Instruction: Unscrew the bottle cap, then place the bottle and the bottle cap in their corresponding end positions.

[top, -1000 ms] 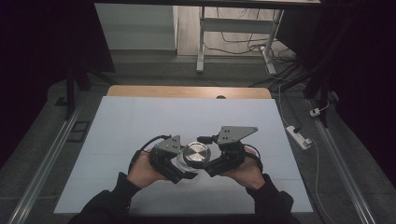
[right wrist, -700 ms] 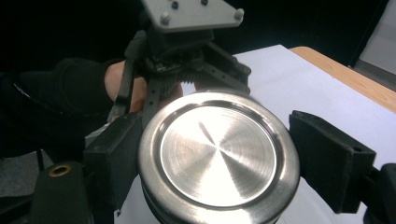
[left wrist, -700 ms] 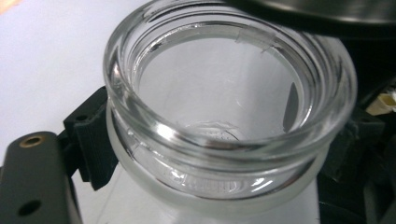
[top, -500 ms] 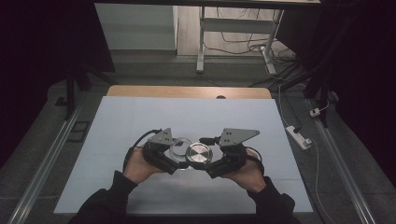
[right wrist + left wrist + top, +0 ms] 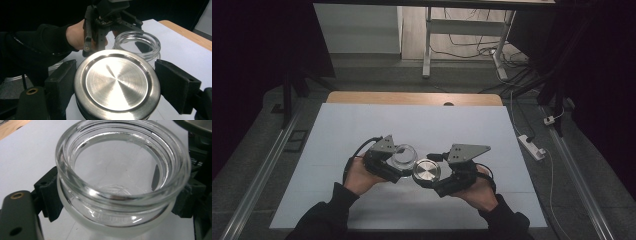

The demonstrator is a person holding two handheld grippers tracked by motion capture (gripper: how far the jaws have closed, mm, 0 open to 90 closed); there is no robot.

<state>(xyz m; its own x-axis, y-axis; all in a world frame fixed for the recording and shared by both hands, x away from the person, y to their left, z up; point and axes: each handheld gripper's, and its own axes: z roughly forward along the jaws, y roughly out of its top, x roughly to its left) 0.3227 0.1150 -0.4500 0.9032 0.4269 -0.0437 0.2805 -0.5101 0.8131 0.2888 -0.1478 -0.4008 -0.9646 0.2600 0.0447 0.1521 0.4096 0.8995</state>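
Note:
A clear glass jar (image 5: 404, 155) with an open mouth is held above the white table, my left gripper (image 5: 399, 161) shut on its body. In the left gripper view the jar (image 5: 120, 180) sits between the two black pads (image 5: 51, 195). A round brushed-metal lid (image 5: 426, 171) is held just right of the jar, my right gripper (image 5: 430, 176) shut on its rim. In the right gripper view the lid (image 5: 116, 83) lies flat between the pads (image 5: 176, 85), with the jar (image 5: 137, 43) and the other hand beyond it. Lid and jar stand side by side, slightly apart.
The white table top (image 5: 362, 125) has a wooden strip (image 5: 412, 98) along its far edge. A power strip (image 5: 532, 146) and cables lie on the floor at the right. Metal rails (image 5: 257, 185) run along both sides of the table.
The lid has come off the jar. My left gripper has carried the jar to the left and slightly away, while the right gripper holds the lid apart from it.

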